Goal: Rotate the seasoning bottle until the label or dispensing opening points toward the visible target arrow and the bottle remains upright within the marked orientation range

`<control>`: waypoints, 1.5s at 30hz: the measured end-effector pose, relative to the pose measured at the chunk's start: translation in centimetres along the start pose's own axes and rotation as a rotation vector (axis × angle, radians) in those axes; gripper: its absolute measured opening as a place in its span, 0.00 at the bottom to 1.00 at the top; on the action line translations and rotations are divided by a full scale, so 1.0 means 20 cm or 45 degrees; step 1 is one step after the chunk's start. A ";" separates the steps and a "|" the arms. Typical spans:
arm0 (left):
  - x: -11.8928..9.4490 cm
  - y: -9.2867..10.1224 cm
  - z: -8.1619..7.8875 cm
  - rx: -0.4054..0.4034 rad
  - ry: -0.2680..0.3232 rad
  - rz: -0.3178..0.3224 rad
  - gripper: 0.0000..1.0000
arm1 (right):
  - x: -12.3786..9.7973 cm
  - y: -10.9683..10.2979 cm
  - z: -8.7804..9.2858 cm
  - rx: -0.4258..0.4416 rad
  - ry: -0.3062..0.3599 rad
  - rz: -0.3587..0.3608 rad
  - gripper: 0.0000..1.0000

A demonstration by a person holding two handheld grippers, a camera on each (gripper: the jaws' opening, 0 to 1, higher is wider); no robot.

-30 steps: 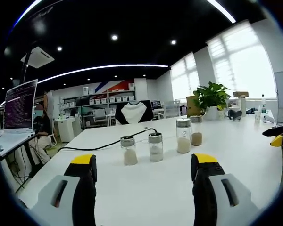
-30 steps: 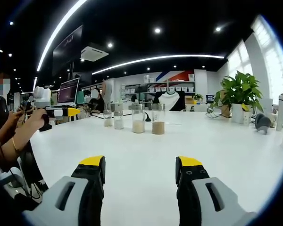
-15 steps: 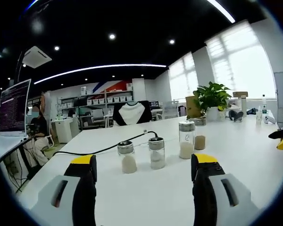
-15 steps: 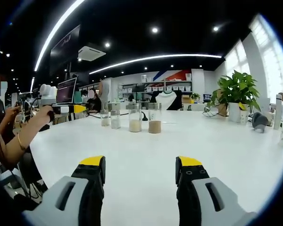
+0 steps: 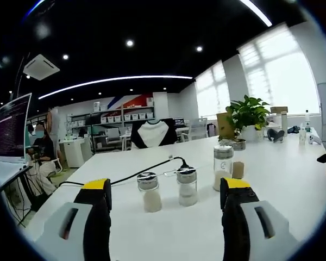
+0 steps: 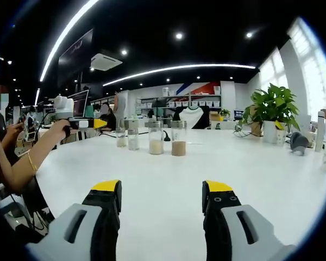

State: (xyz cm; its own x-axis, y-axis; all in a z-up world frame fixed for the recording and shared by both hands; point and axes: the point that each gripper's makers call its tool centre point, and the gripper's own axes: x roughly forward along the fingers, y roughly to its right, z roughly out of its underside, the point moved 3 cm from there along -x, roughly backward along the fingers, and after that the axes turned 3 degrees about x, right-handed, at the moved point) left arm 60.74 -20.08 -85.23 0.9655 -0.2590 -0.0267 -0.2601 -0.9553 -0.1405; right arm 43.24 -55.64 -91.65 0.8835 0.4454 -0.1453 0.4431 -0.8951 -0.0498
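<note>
Four glass seasoning bottles with metal caps stand upright in a row on the white table point(image 5: 282, 179). In the left gripper view the two short ones point(image 5: 149, 191) point(image 5: 187, 186) hold pale powder, beside a taller one point(image 5: 223, 167) and a brown-filled one point(image 5: 238, 162) behind it. My left gripper point(image 5: 166, 186) is open, a short way in front of them, with nothing between its jaws. In the right gripper view the same row point(image 6: 156, 137) stands farther off, with the brown-filled bottle point(image 6: 179, 138) at its right end. My right gripper point(image 6: 162, 187) is open over bare table. A hand holds the left gripper point(image 6: 82, 124) left of the row.
A black cable point(image 5: 125, 176) runs across the table behind the bottles. A potted plant point(image 5: 247, 113) and small items stand at the far right end. A laptop point(image 5: 13, 128) sits on a desk at left. A person's arm point(image 6: 22, 163) reaches in at left.
The left gripper has moved closer to the bottles, which now look larger and lower in its view. In the right gripper view the hand with the left gripper has shifted right, toward the row.
</note>
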 end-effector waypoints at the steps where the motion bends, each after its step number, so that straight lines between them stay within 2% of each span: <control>1: 0.02 -0.01 -0.01 0.000 -0.002 -0.001 0.87 | 0.00 0.00 0.00 -0.001 0.000 0.001 0.60; 9: 0.12 -0.03 -0.07 -0.012 0.020 -0.029 0.87 | -0.01 0.01 0.03 0.009 -0.015 0.024 0.59; 14: 0.18 -0.02 -0.11 -0.018 0.029 -0.006 0.86 | 0.00 0.02 0.03 0.004 -0.020 0.021 0.59; 18: 0.24 -0.07 -0.14 -0.002 0.023 -0.013 0.85 | 0.01 0.02 0.02 0.004 -0.012 0.023 0.59; 23: 0.31 -0.10 -0.12 0.037 -0.019 -0.011 0.85 | 0.00 0.03 0.01 -0.003 -0.015 0.026 0.59; 26: 0.34 -0.12 -0.12 0.023 -0.003 -0.003 0.84 | 0.00 0.03 0.02 -0.004 -0.024 0.030 0.59; 30: 0.38 -0.16 -0.11 -0.019 -0.008 -0.057 0.82 | 0.01 0.02 0.03 -0.009 -0.032 0.025 0.59; 33: 0.42 -0.19 -0.09 -0.024 -0.014 -0.069 0.81 | 0.02 0.02 0.01 -0.006 -0.016 0.022 0.59; 35: 0.45 -0.21 -0.08 -0.004 0.012 -0.096 0.79 | 0.03 0.02 0.01 0.003 -0.011 0.019 0.59; 37: 0.49 -0.23 -0.05 -0.016 -0.007 -0.110 0.76 | 0.04 0.01 0.01 -0.005 -0.016 0.016 0.59; 42: 0.53 -0.24 0.04 -0.011 -0.058 -0.111 0.76 | 0.04 0.01 0.00 -0.010 -0.020 0.022 0.58; 45: 0.54 -0.24 0.06 -0.029 -0.053 -0.105 0.76 | 0.04 0.02 0.01 -0.012 -0.031 0.034 0.58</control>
State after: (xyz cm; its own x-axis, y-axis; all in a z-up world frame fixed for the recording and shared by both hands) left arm 72.52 -18.08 -86.01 0.9832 -0.1737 -0.0569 -0.1795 -0.9762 -0.1216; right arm 44.09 -55.73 -91.99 0.8911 0.4207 -0.1702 0.4210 -0.9064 -0.0363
